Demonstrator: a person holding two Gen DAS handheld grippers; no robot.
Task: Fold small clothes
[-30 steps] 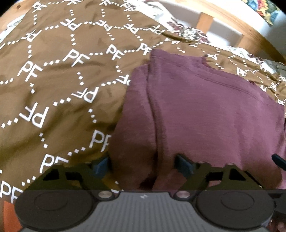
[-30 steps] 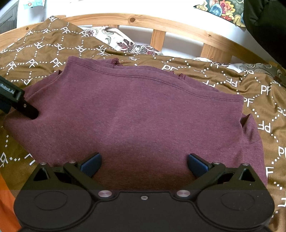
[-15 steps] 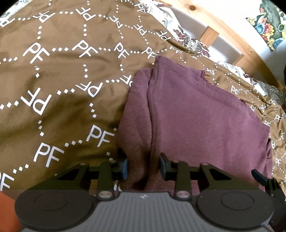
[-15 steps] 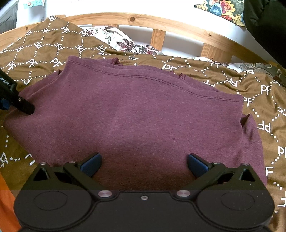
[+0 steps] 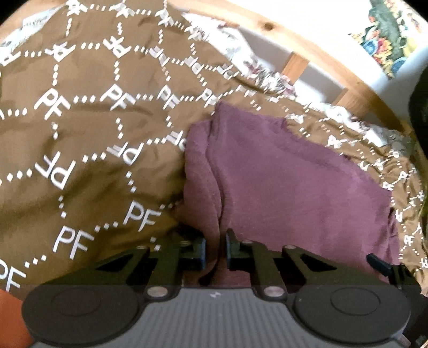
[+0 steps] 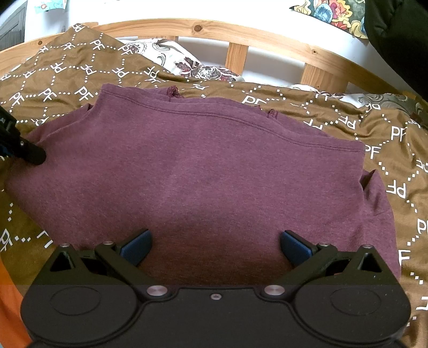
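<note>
Closing since before, left hand-held gripper (image 5: 215, 253) pinches maroon garment (image 6: 198, 171) lying crosswise.

**A bedroom at home**

I'm looking down on a bed: a brown cover (image 6: 334, 112) printed with white "PF" letters, a floral pillow (image 6: 198, 68) behind it, a slatted pine bed frame (image 6: 235, 57) against a white wall, and a colourful floral hanging (image 6: 331, 12) above.

maroon garment (image 6: 203, 171), brown PF-lettered bedspread (image 5: 88, 150)
</note>
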